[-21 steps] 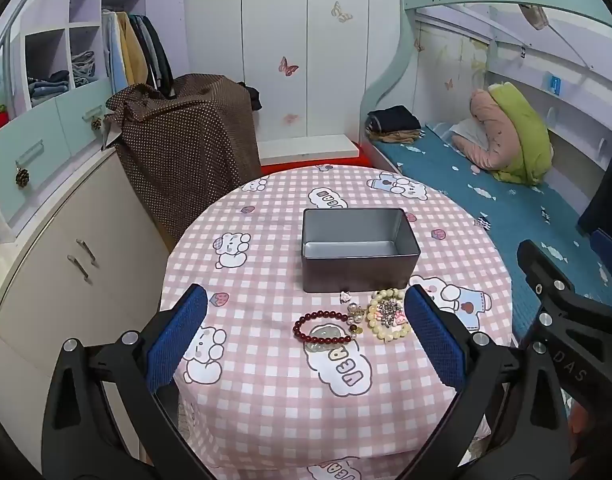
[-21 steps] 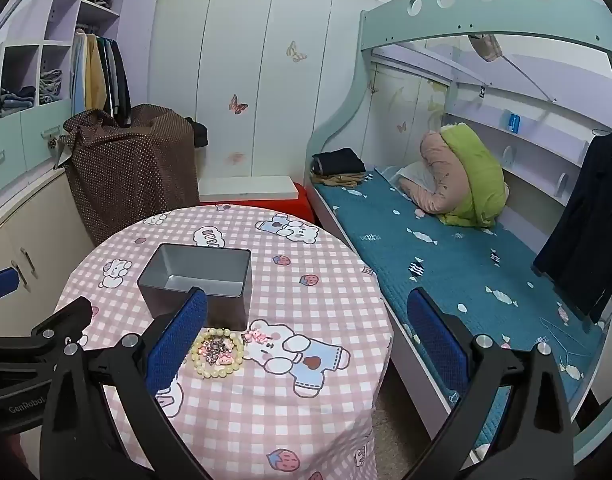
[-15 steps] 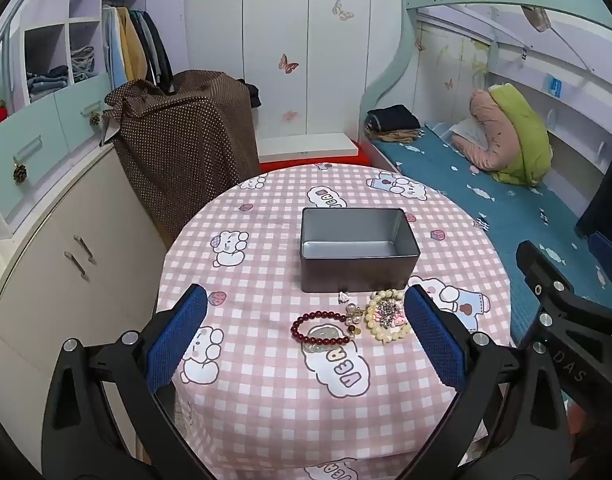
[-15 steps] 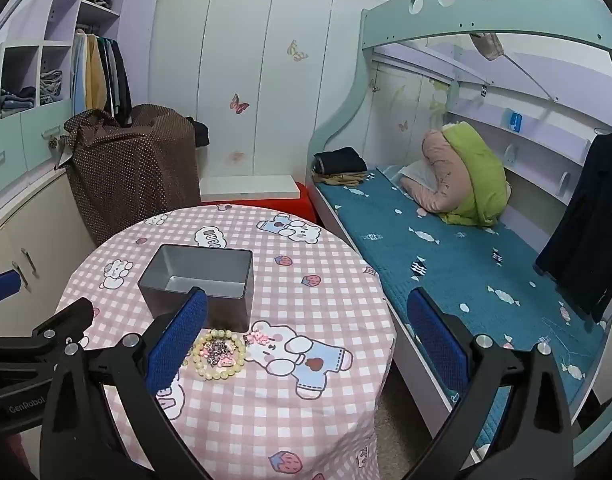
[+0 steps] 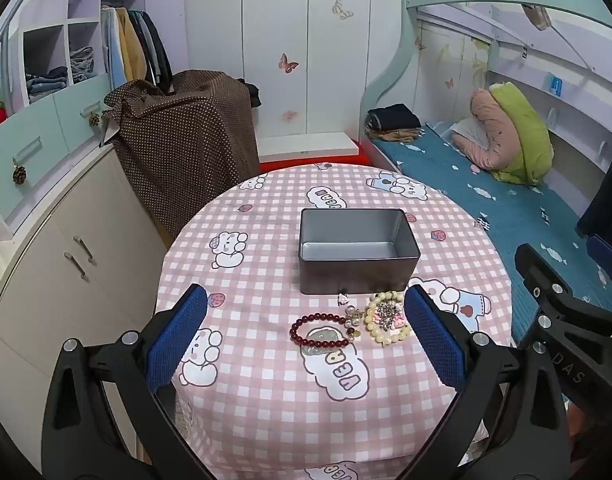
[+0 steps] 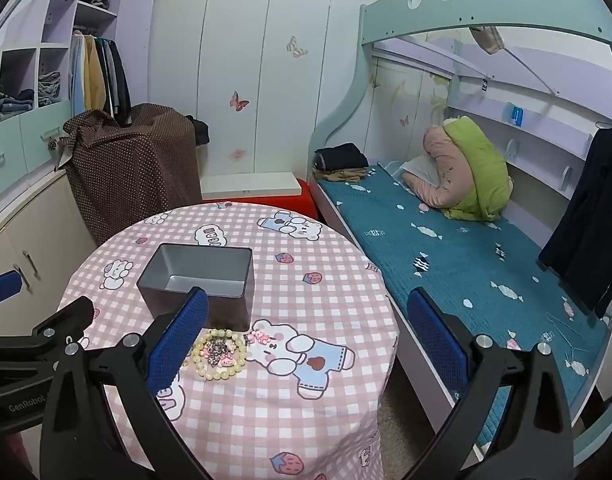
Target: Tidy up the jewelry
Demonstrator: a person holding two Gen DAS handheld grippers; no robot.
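Nothing boxed yet, every piece out on the cloth.

Against the near wall of the empty tin (image 5: 358, 255): red bead bracelet (image 5: 318, 331) at left, a small charm cluster (image 5: 353, 317), hard to make out, then the cream bracelet (image 5: 387, 317). Left gripper (image 5: 305, 345) and right gripper (image 6: 306, 344) gape wide, holding nothing.

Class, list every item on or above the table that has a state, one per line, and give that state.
Tin box: open, no lid, empty.
Red bead bracelet: flat on the tablecloth, outside the box.
Cream bead bracelet: flat on the tablecloth, outside the box.
Left gripper: open, holding nothing.
Right gripper: open, holding nothing.
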